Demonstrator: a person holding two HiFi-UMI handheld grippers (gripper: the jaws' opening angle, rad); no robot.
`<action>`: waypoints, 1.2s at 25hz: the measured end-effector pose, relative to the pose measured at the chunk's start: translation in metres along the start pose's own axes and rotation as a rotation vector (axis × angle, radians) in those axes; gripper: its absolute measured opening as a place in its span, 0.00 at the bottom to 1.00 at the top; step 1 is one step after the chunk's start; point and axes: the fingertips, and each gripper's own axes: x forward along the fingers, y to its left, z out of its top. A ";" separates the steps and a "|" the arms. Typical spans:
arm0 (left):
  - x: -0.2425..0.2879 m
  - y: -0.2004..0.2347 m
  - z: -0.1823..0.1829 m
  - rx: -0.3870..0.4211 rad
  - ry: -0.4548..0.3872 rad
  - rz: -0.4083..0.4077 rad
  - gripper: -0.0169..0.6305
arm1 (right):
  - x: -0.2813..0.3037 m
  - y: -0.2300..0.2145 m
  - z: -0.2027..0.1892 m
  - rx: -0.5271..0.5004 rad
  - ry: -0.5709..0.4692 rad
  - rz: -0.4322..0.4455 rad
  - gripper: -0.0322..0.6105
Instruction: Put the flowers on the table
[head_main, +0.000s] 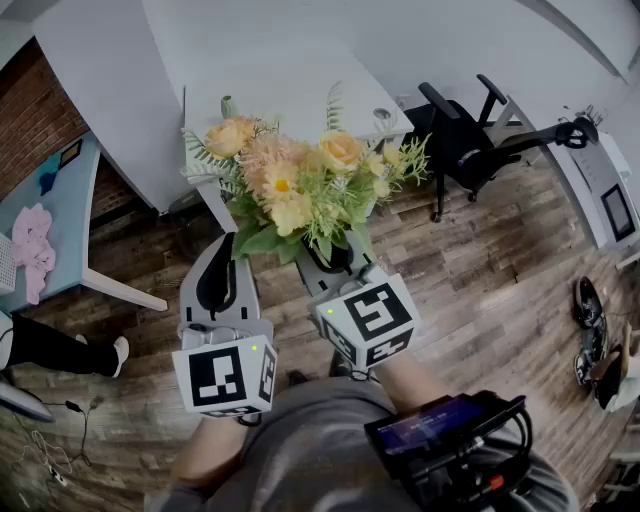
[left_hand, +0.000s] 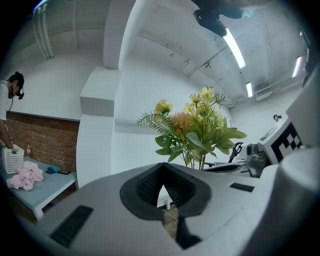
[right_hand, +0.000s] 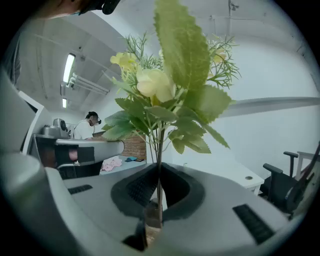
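Note:
A bouquet of yellow and peach flowers (head_main: 300, 180) with green leaves stands upright in the air in front of me. My right gripper (head_main: 330, 262) is shut on the flower stems (right_hand: 159, 165), which rise straight out from between its jaws. My left gripper (head_main: 222, 268) is beside it to the left, shut with nothing between its jaws; in the left gripper view the bouquet (left_hand: 195, 130) shows ahead and to the right. The white table (head_main: 290, 100) lies beyond the bouquet, low ahead.
A black office chair (head_main: 465, 140) stands right of the white table. At the left is a light blue table (head_main: 60, 220) with a pink cloth (head_main: 32, 245). Another person (right_hand: 89, 127) stands far off by a brick wall. Wooden floor runs below.

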 end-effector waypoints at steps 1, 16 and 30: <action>0.002 -0.001 0.000 0.002 -0.001 0.001 0.03 | 0.001 -0.002 0.000 -0.001 -0.002 0.003 0.09; 0.044 -0.060 -0.002 0.021 0.023 0.014 0.03 | -0.016 -0.067 -0.002 0.015 0.005 0.041 0.09; 0.080 -0.083 -0.030 0.014 0.096 0.038 0.03 | -0.015 -0.127 -0.022 0.058 0.048 0.024 0.09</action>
